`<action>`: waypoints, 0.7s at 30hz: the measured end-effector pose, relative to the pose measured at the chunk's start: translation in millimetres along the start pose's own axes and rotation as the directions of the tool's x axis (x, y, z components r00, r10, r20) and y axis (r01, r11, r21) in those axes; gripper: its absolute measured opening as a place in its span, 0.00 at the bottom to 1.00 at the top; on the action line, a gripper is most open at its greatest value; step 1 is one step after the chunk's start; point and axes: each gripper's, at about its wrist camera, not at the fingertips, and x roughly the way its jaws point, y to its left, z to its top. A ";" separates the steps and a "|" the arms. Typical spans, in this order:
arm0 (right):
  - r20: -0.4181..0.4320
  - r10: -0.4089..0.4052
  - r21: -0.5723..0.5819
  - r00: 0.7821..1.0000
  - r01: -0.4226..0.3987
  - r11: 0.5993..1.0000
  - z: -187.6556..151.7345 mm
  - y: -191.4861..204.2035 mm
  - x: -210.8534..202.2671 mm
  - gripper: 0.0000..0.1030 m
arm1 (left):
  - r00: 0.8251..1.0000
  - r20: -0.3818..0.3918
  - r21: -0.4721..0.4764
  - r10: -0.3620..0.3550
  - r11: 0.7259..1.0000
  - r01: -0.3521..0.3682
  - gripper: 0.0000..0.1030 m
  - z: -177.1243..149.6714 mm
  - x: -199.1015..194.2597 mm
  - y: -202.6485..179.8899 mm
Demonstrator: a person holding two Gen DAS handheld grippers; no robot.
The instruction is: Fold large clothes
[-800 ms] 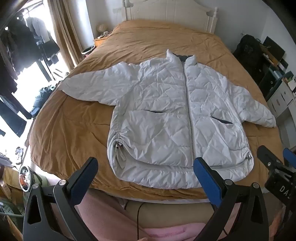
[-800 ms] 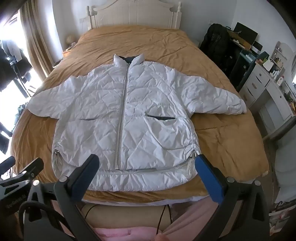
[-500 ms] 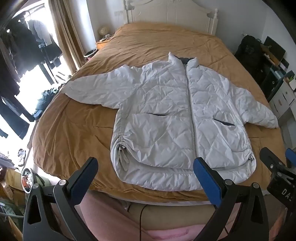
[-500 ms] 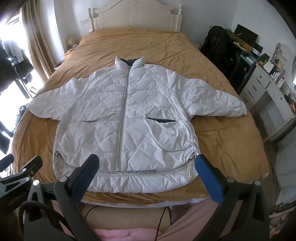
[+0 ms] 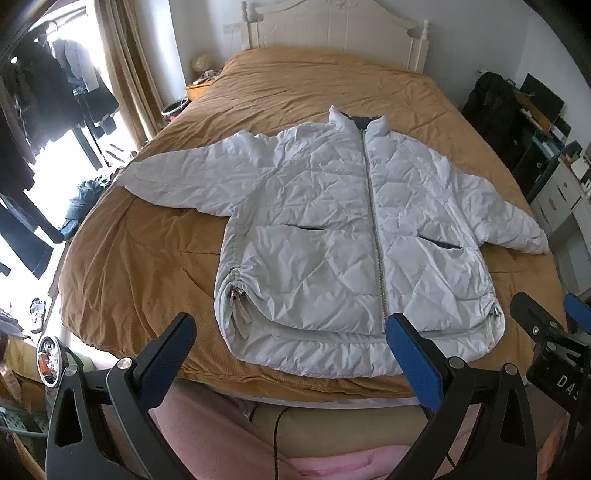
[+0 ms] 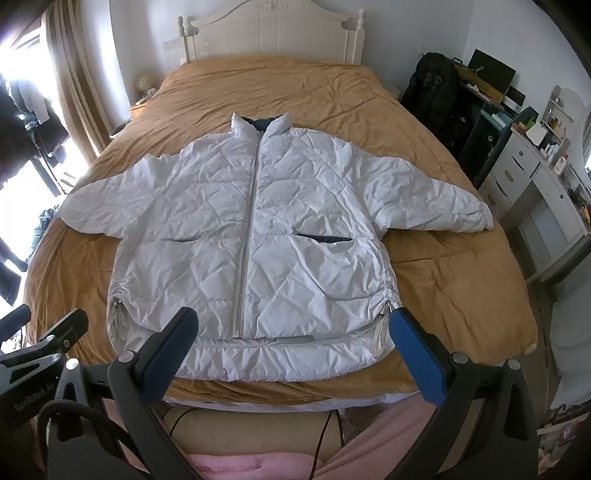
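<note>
Left gripper (image 5: pixel 291 343): jaws wide, empty, bottom of frame.
Right gripper (image 6: pixel 293 341): jaws spread, holding nothing.
Change: view has pulled back slightly from earlier; the hem sits higher, folding unstarted.
White puffer jacket (image 6: pixel 258 236): flat, zipped, sleeves spread, mid-frame on the brown bedspread (image 6: pixel 443 288).
Containers: none in use.
Headboard (image 6: pixel 273 35): top.

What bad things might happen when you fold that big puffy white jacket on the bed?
The puffy jacket may spring back open after each fold. Its hem lies at the bed's near edge, so it might slide off. Dangling side cords may get trapped in a fold.
</note>
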 end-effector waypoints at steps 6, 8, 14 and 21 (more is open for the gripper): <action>0.001 0.011 0.003 1.000 -0.011 1.000 -3.5 1.3 -1.5 1.00 | 1.000 0.004 -0.001 -0.005 1.000 0.005 0.99 -3.8 -2.6 1.4; 0.000 0.015 0.004 1.000 -0.015 1.000 -4.3 1.3 -2.3 1.00 | 1.000 0.008 -0.001 0.001 1.000 -0.001 0.99 -5.4 -4.1 1.2; -0.001 0.009 0.004 1.000 -0.009 1.000 -4.4 1.4 -2.3 1.00 | 1.000 0.013 -0.007 0.004 1.000 -0.004 0.99 -7.4 -6.2 0.6; 0.004 0.007 0.007 1.000 -0.007 1.000 -6.8 -2.4 -3.1 1.00 | 1.000 0.010 -0.005 0.003 1.000 -0.003 0.99 -8.0 -6.5 2.1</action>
